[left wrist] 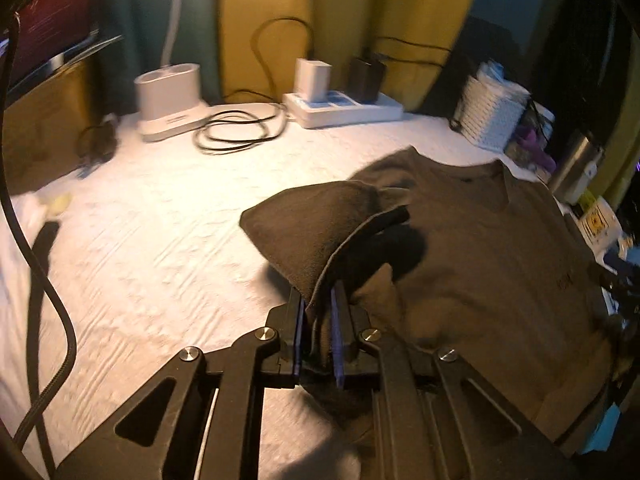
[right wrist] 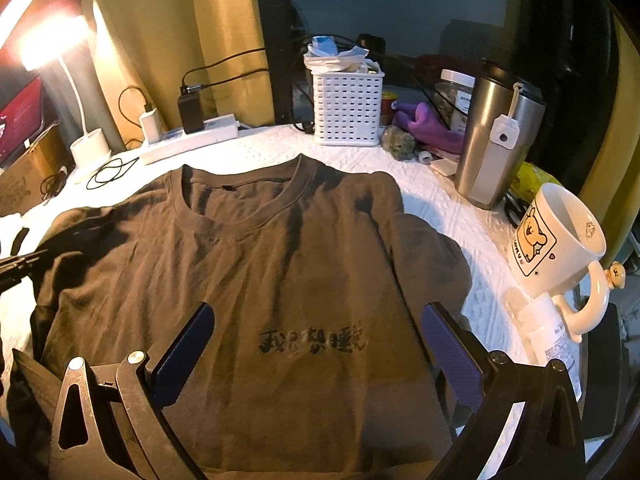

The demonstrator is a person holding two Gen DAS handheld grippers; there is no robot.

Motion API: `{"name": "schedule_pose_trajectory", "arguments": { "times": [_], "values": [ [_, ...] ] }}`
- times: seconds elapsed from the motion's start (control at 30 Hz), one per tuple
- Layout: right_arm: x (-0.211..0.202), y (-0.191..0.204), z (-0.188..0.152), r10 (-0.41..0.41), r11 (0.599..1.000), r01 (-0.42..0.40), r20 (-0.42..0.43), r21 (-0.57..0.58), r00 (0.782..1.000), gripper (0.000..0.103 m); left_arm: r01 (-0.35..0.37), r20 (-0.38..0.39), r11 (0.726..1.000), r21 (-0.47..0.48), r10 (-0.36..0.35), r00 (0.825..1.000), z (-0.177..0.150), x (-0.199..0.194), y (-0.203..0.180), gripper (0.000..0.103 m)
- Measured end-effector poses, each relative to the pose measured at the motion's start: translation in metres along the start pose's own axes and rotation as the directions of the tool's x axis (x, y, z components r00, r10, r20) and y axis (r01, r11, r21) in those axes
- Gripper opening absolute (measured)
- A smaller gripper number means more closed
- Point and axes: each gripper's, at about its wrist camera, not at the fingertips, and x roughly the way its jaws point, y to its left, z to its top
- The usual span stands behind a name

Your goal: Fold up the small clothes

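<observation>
Left gripper (left wrist: 318, 312) clamped on T-shirt (right wrist: 256, 264) sleeve (left wrist: 316, 232) — first side fold under way. Right gripper (right wrist: 316, 348) wide, empty. Next, likely: carry sleeve inward across chest.

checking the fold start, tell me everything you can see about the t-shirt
The t-shirt is dark brownish grey, soft knit, with a ribbed round collar and dark printed characters on the chest. It lies face up, slightly wrinkled, on the white textured cover. Its sleeve is lifted and pinched in the left gripper; the right gripper hovers open above the chest.

t-shirt (right wrist: 248, 264): brown, dark print | cloth (left wrist: 160, 240): white, quilted | curtain (right wrist: 168, 40): yellow, perhaps lamp-tinted
</observation>
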Motion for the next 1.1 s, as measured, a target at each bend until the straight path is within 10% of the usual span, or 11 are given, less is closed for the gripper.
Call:
{"name": "schedule_pose_trajectory", "arguments": {
  "times": [0.53,0.9,1.1],
  "values": [
    [-0.01,-0.007,-0.009,0.053,0.999,-0.054,0.034,0.007,0.998,0.103,-0.059,-0.006,0.975,-0.214,0.059,0.998,-0.03,-0.026,0.035,0.011],
    [-0.018,-0.016,-0.014,0.08,0.996,-0.082,0.066,0.025,0.995,0.103,0.046,0.149,0.989,-0.14,-0.025,0.988,0.004,-0.073,0.004,0.001],
    [-0.026,-0.032,-0.022,0.061,0.996,-0.066,0.076,0.063,0.995,0.103,-0.028,0.059,0.999,0.016,0.027,0.998,0.014,-0.042,-0.019,0.003]
  ]
}}
